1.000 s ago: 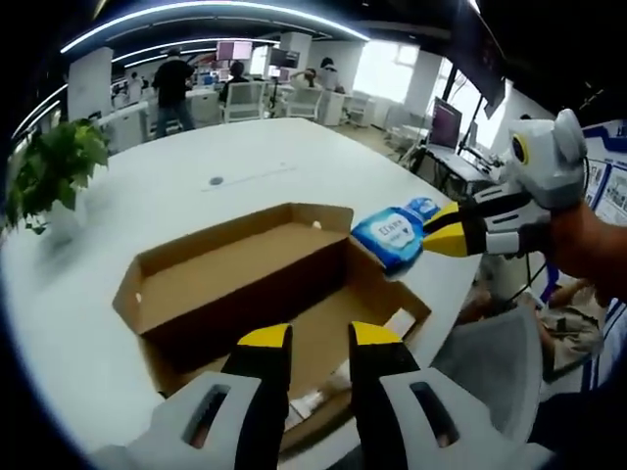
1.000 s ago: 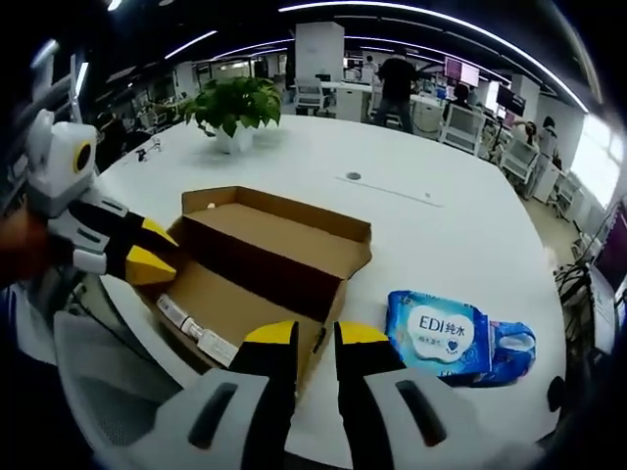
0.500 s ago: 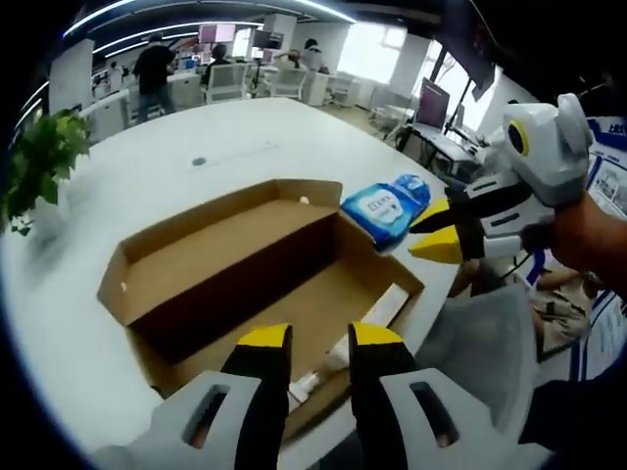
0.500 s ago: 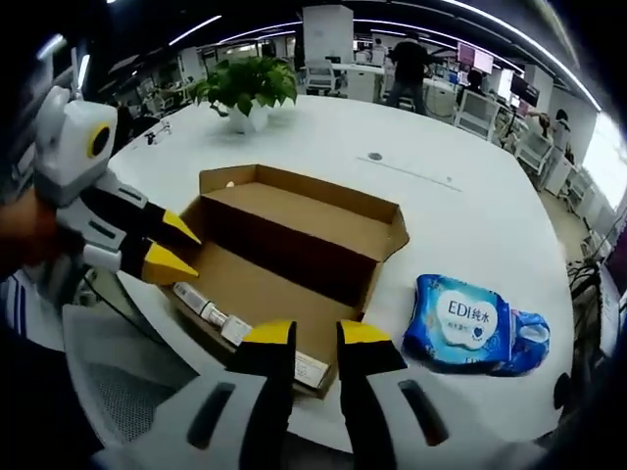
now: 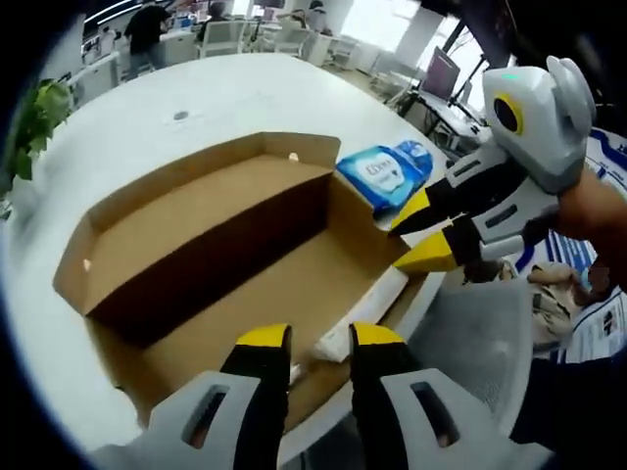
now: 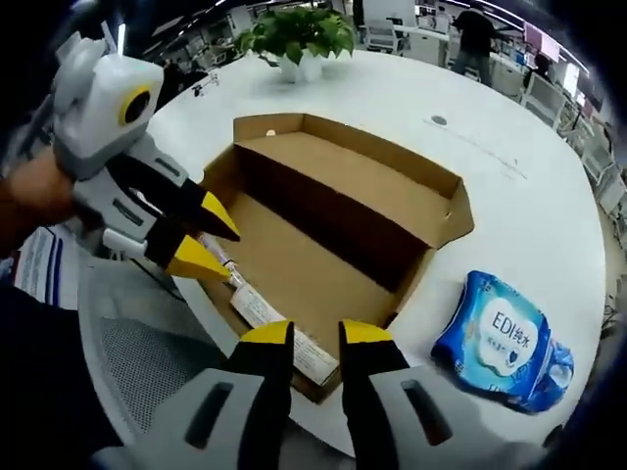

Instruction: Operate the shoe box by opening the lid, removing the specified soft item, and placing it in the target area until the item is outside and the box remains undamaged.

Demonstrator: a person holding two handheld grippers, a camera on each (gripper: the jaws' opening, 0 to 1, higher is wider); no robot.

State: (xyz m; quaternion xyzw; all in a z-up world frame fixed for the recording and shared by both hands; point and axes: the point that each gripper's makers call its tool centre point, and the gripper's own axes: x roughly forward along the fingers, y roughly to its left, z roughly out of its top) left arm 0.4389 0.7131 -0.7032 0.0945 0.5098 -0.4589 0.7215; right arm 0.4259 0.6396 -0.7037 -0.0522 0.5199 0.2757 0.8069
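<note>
- Brown corrugated cardboard makes up the open shoe box [image 5: 225, 245] [image 6: 333, 235], which lies on a round white table [image 5: 216, 98] [image 6: 529, 206] with its lid folded back flat beside the tray, so the two halves sit side by side, divided by a dark inner wall.
- Inside the tray nothing soft can be made out; a long white printed label strip [image 5: 362, 313] [image 6: 279, 328] runs along the box's near edge by the table rim.
- A blue soft pack of wet wipes with a white label [image 5: 384, 174] [image 6: 505, 338] lies on the table outside the box, just beside one of its corners and not touching the cardboard as far as can be seen.
- In the left gripper view, the left gripper [image 5: 321, 338], grey with yellow-tipped black jaws, hangs over the near edge of the box with its jaws a little apart and nothing between them.
- The right gripper [image 5: 416, 235] enters that view from the right, held by a hand [image 5: 602, 220]; its yellow tips are spread and empty, poised at the box's corner near the wipes.
- In the right gripper view, the right gripper [image 6: 315, 335] has its jaws slightly apart over the label strip, holding nothing.
- The left gripper [image 6: 211, 245] appears there from the left, tips parted just above the box's near wall.
- A green potted plant [image 6: 299, 34] [image 5: 34, 117] stands at the far side of the table, well apart from the box.
- A grey mesh chair [image 6: 147, 362] [image 5: 480, 343] sits close against the table edge.
</note>
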